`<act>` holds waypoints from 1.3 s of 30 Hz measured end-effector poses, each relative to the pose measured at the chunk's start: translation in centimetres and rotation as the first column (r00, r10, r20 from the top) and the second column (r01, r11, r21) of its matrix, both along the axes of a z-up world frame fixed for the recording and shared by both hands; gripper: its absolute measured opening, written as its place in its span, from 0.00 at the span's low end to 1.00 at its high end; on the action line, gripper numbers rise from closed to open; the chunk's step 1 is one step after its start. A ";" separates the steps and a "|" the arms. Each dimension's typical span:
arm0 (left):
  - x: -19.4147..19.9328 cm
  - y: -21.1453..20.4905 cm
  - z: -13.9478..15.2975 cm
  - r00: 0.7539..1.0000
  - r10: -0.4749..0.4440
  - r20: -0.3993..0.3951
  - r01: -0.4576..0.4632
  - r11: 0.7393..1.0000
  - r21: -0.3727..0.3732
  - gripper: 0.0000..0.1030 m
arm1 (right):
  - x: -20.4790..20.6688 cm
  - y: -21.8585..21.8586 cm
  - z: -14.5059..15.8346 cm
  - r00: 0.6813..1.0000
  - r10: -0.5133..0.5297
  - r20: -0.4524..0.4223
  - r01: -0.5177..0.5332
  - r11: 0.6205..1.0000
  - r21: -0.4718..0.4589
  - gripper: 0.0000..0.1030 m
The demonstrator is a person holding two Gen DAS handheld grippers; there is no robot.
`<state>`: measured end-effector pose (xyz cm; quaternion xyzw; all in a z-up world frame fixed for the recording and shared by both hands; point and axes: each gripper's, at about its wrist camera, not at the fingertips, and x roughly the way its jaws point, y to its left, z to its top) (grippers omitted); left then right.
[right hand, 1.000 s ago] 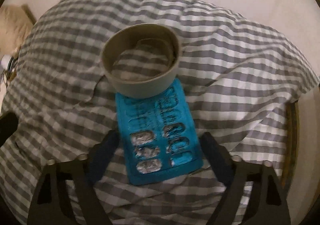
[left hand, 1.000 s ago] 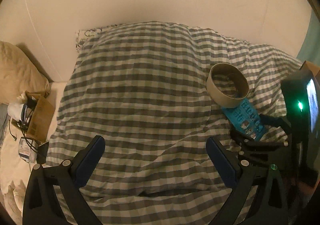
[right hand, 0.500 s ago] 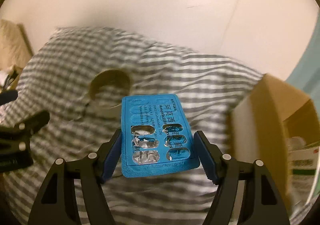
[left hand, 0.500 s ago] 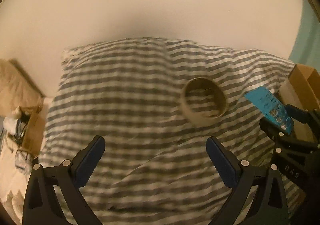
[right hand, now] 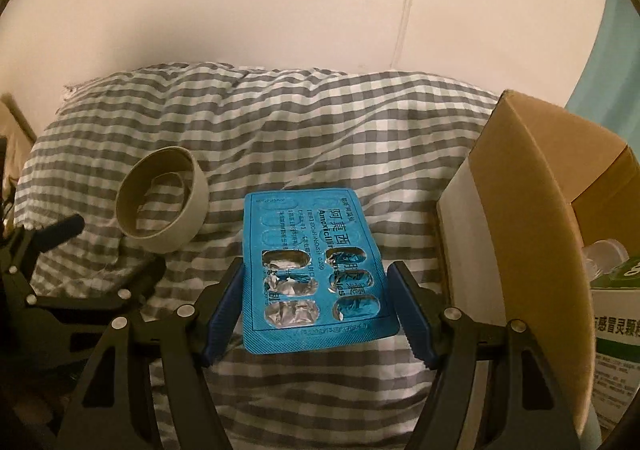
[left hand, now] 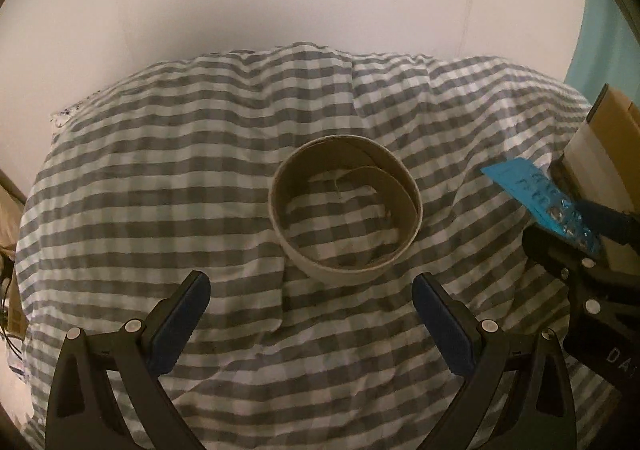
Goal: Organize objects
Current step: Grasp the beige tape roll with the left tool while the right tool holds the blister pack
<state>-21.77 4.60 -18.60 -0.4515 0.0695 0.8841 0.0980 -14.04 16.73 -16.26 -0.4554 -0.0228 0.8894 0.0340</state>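
Gingham duvet (left hand: pixel 180 190) fills both views, white wall (right hand: pixel 240 10) behind. Cardboard box (right hand: pixel 532 186) at R edge, open top; only the R wrist view looks inside: green-white medicine carton (right hand: pixel 616 310) w/ clear plastic behind it. Cardboard tape ring (left hand: pixel 344 210) lies flat on the duvet, straight ahead of the L gripper (left hand: pixel 310 314), which is held low over the bedding, jaws wide apart, empty. R gripper (right hand: pixel 316 314) held above the duvet just L of the box, jaws clamped on the long edges of a blue blister pack (right hand: pixel 316 274), roughly level. R view shows burst foil pockets; L view sees the pack (left hand: pixel 544 198) edge-on against the box.
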 end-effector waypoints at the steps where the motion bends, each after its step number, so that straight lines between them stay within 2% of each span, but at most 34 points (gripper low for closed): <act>1: -0.1 0.1 0.0 1.000 -0.004 -0.002 0.004 1.000 0.004 1.00 | -0.3 0.1 -0.3 1.000 -0.007 -0.003 0.007 1.000 -0.006 0.68; 7: -0.9 0.9 -0.3 0.999 -0.037 0.003 0.037 0.999 0.014 1.00 | -0.9 0.6 -0.6 0.999 -0.040 -0.021 0.040 0.999 -0.004 0.67; 11: -1.6 1.5 -0.1 0.998 -0.056 -0.015 0.056 0.998 -0.004 1.00 | -1.0 1.2 -0.4 0.997 -0.065 -0.030 0.066 0.998 0.010 0.67; 14: -2.8 2.0 -0.9 0.998 -0.058 0.013 0.058 0.998 -0.011 1.00 | -1.0 1.2 -0.4 0.997 -0.065 -0.029 0.065 0.998 0.009 0.66; 18: -3.2 1.5 -1.1 0.998 -0.058 0.030 0.057 0.998 0.021 0.99 | -0.9 1.3 -0.4 0.998 -0.063 -0.030 0.063 0.998 0.007 0.66; 20: -3.6 1.2 -1.2 0.998 -0.065 0.025 0.064 0.997 0.032 0.95 | -0.9 1.2 -0.5 0.998 -0.061 -0.029 0.061 0.998 0.007 0.66; 22: -3.5 0.8 -1.2 0.996 -0.080 0.028 0.079 0.996 0.046 0.79 | -0.9 1.2 -0.6 0.998 -0.058 -0.028 0.059 0.998 0.004 0.66; 28: -3.3 0.0 -1.0 0.996 -0.085 0.021 0.084 0.995 0.061 0.78 | -0.8 1.2 -0.6 0.998 -0.049 -0.025 0.049 0.999 -0.015 0.67; 34: -1.5 -2.3 0.8 1.000 -0.025 0.012 0.024 0.998 0.064 0.77 | -0.5 1.4 0.0 0.999 -0.031 -0.014 0.030 0.997 -0.069 0.67; 39: 3.0 -4.6 5.1 0.999 0.031 -0.034 -0.028 0.996 0.084 0.77 | 1.3 0.5 2.6 0.999 0.002 -0.032 -0.005 0.995 -0.100 0.67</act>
